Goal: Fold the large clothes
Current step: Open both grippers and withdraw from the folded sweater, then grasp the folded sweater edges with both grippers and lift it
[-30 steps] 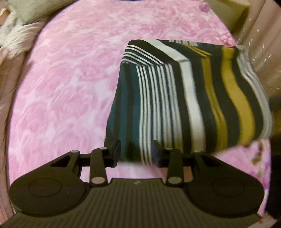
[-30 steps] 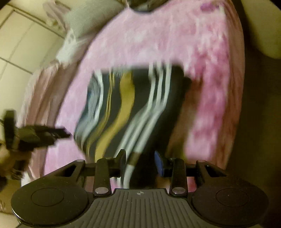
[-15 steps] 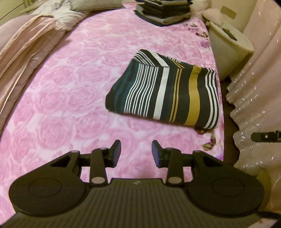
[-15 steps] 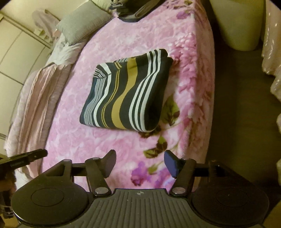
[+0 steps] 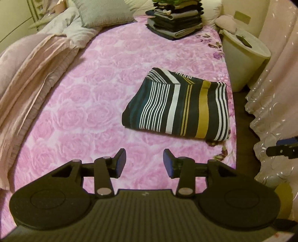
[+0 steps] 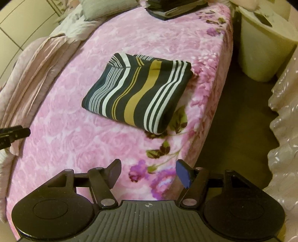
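On the bed: a pink rose-patterned plush blanket covers the whole surface, with purple flowers and green leaves printed along its right edge.
Bedding at left: a rumpled pale pink quilt lies along the blanket's left side, with a grey rectangular pillow at the far end.
Round container: a cream cylindrical bin with a flat lid stands on the dark floor beside the bed's far right corner; a small dark object lies on its lid.
Curtain: a pale pink embroidered curtain hangs at the right, near the bin.
Stack: a pile of folded grey and dark clothes sits at the far end of the bed, well apart from the striped piece.
Task garment: a folded dark-teal cloth with white and mustard stripes lies flat as a neat rectangle near the bed's right edge, touched by neither gripper.
Left gripper: hovers above the blanket, short of the folded cloth; its jaws have just been opening and stand apart with nothing between them.
Right gripper: held over the bed's near right edge; its jaws have just been opening and stand wide apart, empty.
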A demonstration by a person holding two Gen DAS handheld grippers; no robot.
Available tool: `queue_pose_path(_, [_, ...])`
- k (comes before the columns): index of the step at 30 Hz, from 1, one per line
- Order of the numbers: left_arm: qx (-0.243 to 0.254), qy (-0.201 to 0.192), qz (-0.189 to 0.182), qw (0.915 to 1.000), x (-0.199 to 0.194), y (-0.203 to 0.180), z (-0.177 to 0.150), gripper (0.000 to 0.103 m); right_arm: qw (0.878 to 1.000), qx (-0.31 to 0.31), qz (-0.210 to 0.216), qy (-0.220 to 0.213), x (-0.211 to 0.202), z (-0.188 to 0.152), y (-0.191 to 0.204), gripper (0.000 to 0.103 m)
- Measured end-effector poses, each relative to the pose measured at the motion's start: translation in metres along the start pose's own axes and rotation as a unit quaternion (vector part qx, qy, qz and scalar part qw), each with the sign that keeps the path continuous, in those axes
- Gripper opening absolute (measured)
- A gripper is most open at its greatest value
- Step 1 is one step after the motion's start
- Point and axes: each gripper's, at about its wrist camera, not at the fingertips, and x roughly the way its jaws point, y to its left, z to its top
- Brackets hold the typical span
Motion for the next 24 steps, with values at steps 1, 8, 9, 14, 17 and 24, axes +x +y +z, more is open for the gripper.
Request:
queue_pose_path(1, [0.003, -0.001, -0.001, 1.0000, -0.002, -0.001, 0.000, 0.038, 1.000, -0.001, 0.000, -0.001, -0.001, 0.000, 0.002, 0.062])
queue_pose_path(8, [0.016, -0.006, -0.006, 0.9998, -0.006, -0.007, 0.000, 0.040, 1.000, -0.010, 0.002, -0.004, -0.004, 0.004, 0.013, 0.062])
queue_pose_path(9, [0.018, -0.006, -0.006, 0.9998, -0.006, -0.007, 0.000, 0.040, 1.000, -0.012, 0.001, -0.004, -0.003, 0.005, 0.014, 0.062])
queue_pose_path(14, [0.028, -0.003, -0.007, 0.9996, 0.002, -0.005, 0.000, 0.046, 1.000, -0.020, -0.003, 0.003, 0.008, 0.011, 0.014, 0.062])
queue_pose_path(17, [0.058, -0.012, -0.008, 0.9982, 0.011, -0.010, 0.001, 0.061, 0.998, -0.063, -0.019, 0.000, 0.018, 0.015, 0.018, 0.062])
queue_pose_path(24, [0.239, -0.045, 0.011, 0.9698, 0.061, -0.034, -0.003, 0.082, 0.924, -0.366, -0.102, -0.035, 0.079, 0.003, 0.061, 0.068])
